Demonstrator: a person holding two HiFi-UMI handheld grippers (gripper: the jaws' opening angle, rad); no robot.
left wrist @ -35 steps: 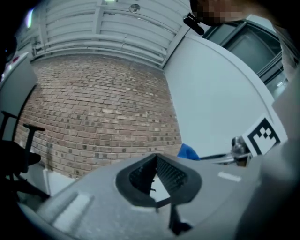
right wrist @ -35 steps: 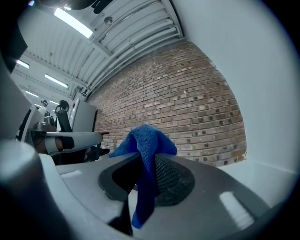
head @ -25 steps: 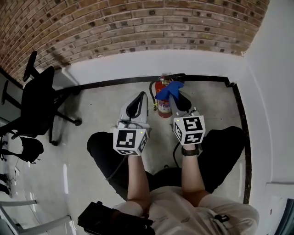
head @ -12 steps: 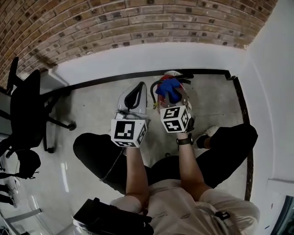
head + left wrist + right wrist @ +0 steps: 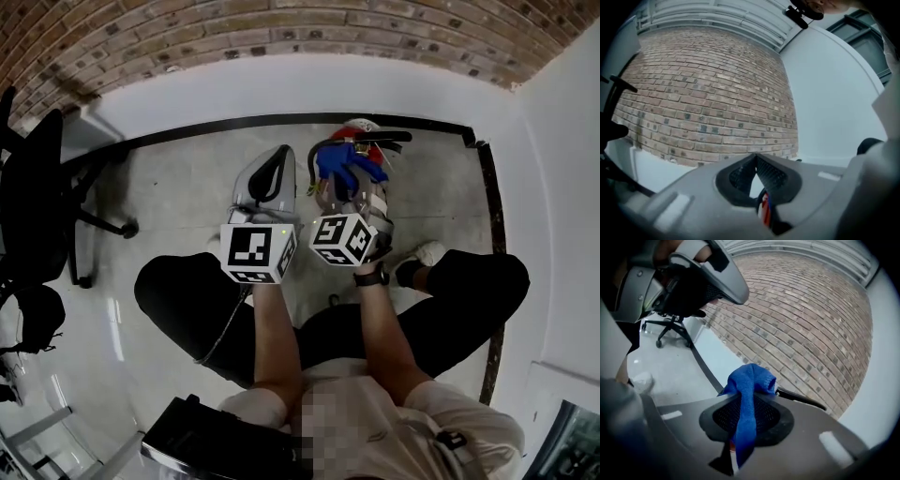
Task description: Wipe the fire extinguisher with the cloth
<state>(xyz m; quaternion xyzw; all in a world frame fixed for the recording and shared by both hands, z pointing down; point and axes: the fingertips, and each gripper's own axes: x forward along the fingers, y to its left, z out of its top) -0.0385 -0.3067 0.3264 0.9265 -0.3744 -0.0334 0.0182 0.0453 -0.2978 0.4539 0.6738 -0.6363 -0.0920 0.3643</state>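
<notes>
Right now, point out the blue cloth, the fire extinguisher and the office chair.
blue cloth [image 5: 749, 380]: right gripper view, bunched top fold.
fire extinguisher [image 5: 386, 139]: head view, black handle lever.
office chair [image 5: 33, 197]: head view, black backrest.

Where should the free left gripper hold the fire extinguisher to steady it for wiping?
Probably its black handle: a slim bar up top that jaws can close round. Come from the left, because the right gripper and cloth cover the near side.

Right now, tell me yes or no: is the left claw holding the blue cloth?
No, the blue cloth is pinched in the right claw, while the left claw is shut on nothing.
</notes>
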